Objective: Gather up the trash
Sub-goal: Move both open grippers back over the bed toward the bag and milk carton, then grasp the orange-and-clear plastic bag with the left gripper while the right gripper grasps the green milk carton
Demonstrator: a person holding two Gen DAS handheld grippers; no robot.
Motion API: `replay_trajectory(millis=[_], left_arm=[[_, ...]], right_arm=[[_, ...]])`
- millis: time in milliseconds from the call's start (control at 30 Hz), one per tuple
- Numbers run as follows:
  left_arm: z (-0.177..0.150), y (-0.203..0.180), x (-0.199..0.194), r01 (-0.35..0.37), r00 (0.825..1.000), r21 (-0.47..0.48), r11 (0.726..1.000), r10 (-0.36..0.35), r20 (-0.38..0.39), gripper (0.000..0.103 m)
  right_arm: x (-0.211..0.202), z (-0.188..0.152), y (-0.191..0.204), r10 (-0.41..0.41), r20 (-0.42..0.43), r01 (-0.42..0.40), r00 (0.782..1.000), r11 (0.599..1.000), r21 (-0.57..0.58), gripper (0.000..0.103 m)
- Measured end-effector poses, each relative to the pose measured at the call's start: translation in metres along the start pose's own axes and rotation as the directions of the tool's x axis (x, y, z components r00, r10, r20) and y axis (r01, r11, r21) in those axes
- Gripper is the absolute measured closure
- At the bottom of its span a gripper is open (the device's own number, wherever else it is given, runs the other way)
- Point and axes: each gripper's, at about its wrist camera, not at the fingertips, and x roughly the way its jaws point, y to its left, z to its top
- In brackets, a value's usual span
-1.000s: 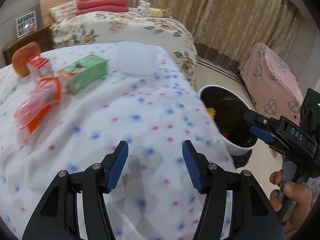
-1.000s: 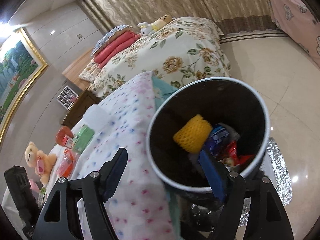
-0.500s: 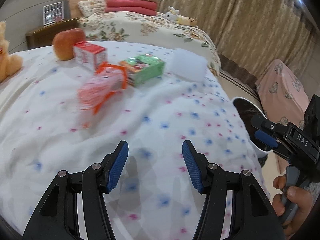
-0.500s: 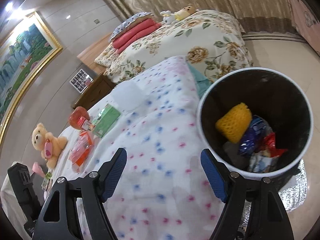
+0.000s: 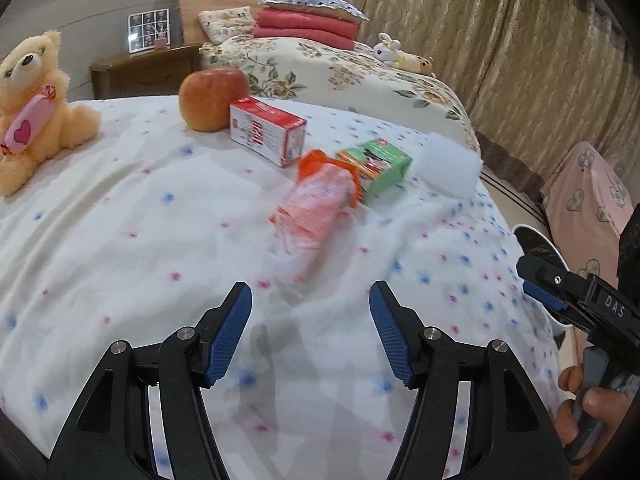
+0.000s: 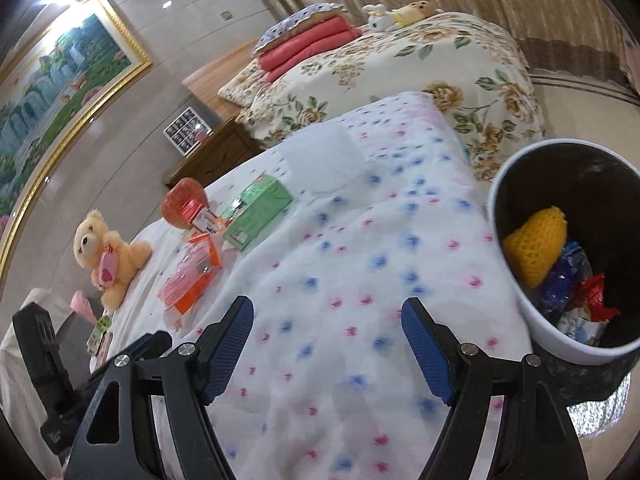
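On the dotted white blanket [image 5: 132,240] lie an orange plastic wrapper [image 5: 318,200], a green carton [image 5: 378,168], a red-and-white carton [image 5: 266,130] and a white foam piece [image 5: 448,168]. My left gripper [image 5: 310,330] is open and empty, just short of the wrapper. My right gripper [image 6: 328,344] is open and empty over the blanket; it also shows at the right of the left wrist view [image 5: 540,284]. A white trash bin [image 6: 524,308] with a black liner stands beside the bed and holds a yellow foam net [image 6: 536,244] and wrappers. The wrapper [image 6: 192,276] and green carton [image 6: 258,212] also show in the right wrist view.
An apple [image 5: 212,98] and a teddy bear [image 5: 36,104] sit on the blanket. A second bed with a floral cover [image 5: 340,68], a wooden nightstand [image 5: 144,70], curtains and a pink covered seat [image 5: 588,200] stand behind.
Both grippers have swung left, away from the bin and toward the items on the blanket. The wrapper and cartons now sit nearer the middle of the left view. Both stay open.
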Motion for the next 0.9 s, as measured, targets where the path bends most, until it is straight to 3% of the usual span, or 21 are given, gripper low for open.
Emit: replay_trajectory(millis=[600, 633, 733, 900], left_arm=[[0.035, 0.009, 0.041, -0.042, 0.999, 0.087, 0.995, 0.044, -0.024, 0.037], [0.035, 0.008, 0.043, -0.042, 0.999, 0.089, 0.995, 0.044, -0.022, 0.04], [0.035, 0.007, 0.048, -0.011, 0.999, 0.103, 0.995, 0.016, -0.05, 0.074], [0.031, 0.012, 0.041, -0.01, 0.999, 0.091, 0.996, 0.013, -0.035, 0.078]], right_arm=[[0.039, 0.015, 0.021, 0.032, -0.068, -0.038, 0.997, 0.997, -0.074, 0.025], [0.041, 0.016, 0.022, 0.036, -0.071, -0.042, 0.997, 0.996, -0.075, 0.025], [0.047, 0.019, 0.026, 0.042, -0.076, -0.048, 0.996, 0.995, -0.083, 0.025], [0.06, 0.023, 0.042, 0.056, -0.085, -0.064, 0.995, 0.993, -0.099, 0.025]])
